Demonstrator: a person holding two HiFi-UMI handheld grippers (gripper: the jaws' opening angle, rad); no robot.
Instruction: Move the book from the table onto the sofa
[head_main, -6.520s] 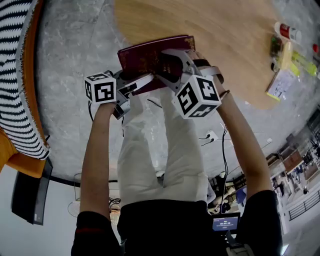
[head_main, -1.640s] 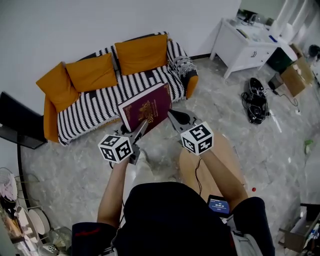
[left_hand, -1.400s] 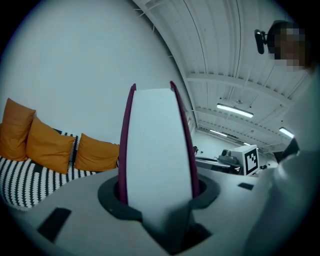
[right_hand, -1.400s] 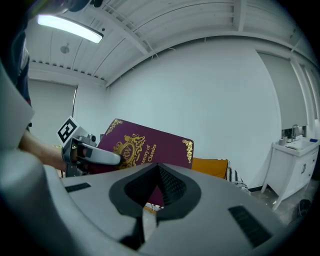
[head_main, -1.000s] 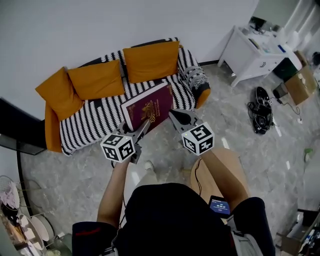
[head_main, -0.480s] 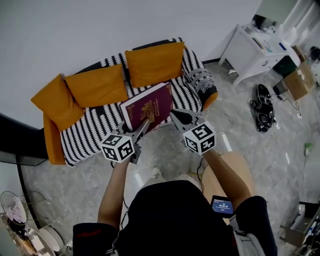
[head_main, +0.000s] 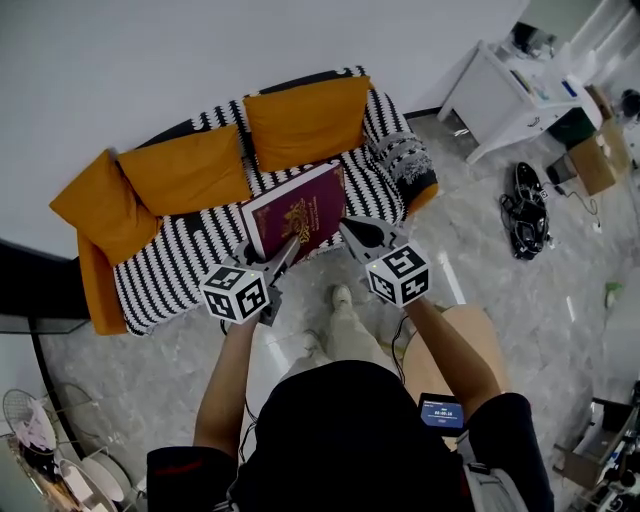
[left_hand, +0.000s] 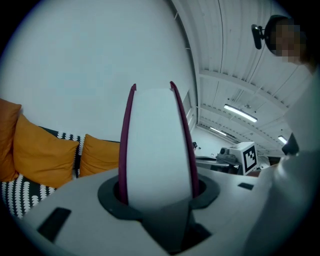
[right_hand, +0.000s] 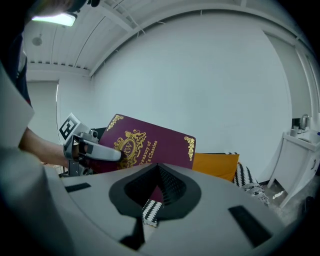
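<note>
Maroon hardcover book (head_main: 295, 215) with gold print is clamped at its lower edge between our left tongs (head_main: 285, 250); the white page edge fills the gap of these tongs. We hold the book up in the air, in front of the black-and-white striped sofa (head_main: 190, 250) with three orange cushions (head_main: 300, 120), above the grey marble floor (head_main: 480, 250). Our right tongs (head_main: 348, 228) are pressed together on nothing, just beside the right edge of the book

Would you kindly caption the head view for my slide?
Left gripper holds the maroon book near the striped sofa; right gripper shut alongside.
</note>
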